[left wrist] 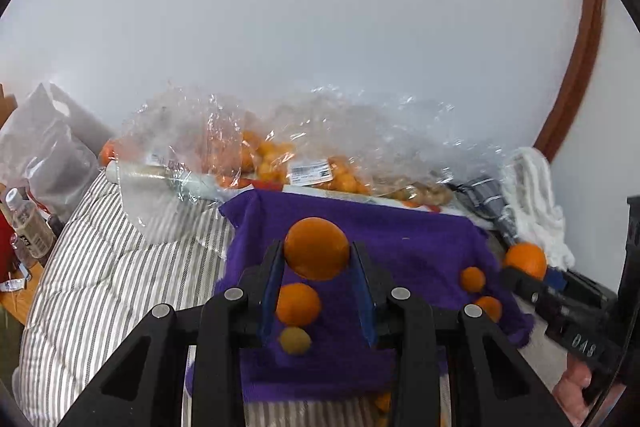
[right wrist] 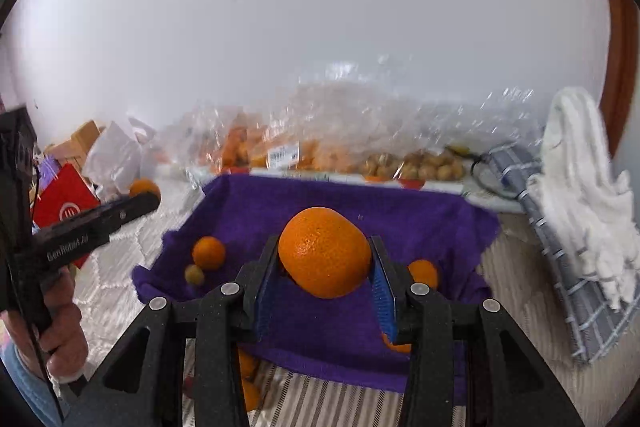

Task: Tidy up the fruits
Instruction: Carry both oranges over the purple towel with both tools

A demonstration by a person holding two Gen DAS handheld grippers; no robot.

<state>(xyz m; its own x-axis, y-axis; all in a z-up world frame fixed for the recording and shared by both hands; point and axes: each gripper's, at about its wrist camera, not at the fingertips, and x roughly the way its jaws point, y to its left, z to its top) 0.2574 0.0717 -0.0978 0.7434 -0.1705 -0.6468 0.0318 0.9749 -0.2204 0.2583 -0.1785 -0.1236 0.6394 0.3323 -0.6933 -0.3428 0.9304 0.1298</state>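
Fuzzy purple towel on striped bedding, left tongs and right tongs each gripping 1 round orange.

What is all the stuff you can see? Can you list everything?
held oranges: two, orange, one in each gripper, left's, right's
loose fruits: several, orange, one yellowish, on purple cloth
purple cloth: one, middle
plastic bags: clear, holding orange and brownish fruits, behind the cloth
striped bedding: grey-white, underneath
white towel: one, far right
bottle: one, clear, left edge
left gripper, right gripper: black, blue pads
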